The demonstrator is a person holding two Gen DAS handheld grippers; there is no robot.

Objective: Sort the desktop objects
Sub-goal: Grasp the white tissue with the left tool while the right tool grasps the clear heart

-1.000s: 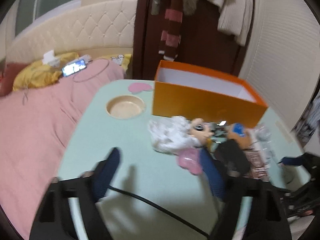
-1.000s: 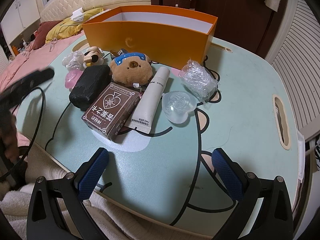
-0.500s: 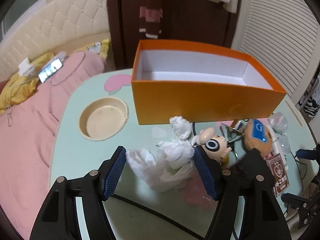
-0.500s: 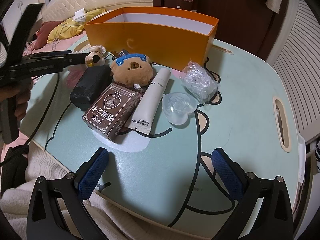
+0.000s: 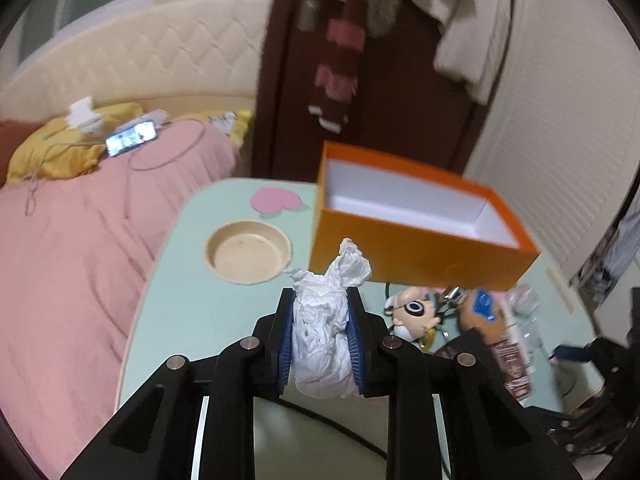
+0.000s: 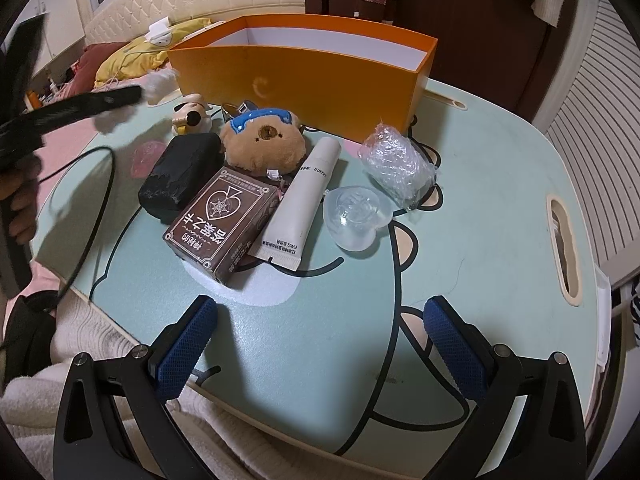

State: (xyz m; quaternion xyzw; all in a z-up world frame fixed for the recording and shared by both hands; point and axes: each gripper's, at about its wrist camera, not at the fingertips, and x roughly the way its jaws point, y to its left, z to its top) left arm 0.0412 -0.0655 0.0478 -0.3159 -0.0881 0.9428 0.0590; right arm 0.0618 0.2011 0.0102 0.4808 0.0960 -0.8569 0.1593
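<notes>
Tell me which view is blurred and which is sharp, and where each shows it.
Left wrist view: motion blur smears the orange box, door and toys, while the left gripper and its crumpled white tissue stay crisp. Right wrist view: mostly sharp, print on the brown card box legible; only the left gripper at its left edge is streaked.

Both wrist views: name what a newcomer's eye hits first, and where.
The crumpled white tissue clamped in the left gripper, held above the table. Behind it, the open orange box stands near the table's back edge. In front of the box lies a clutter led by the brown bear plush.
</notes>
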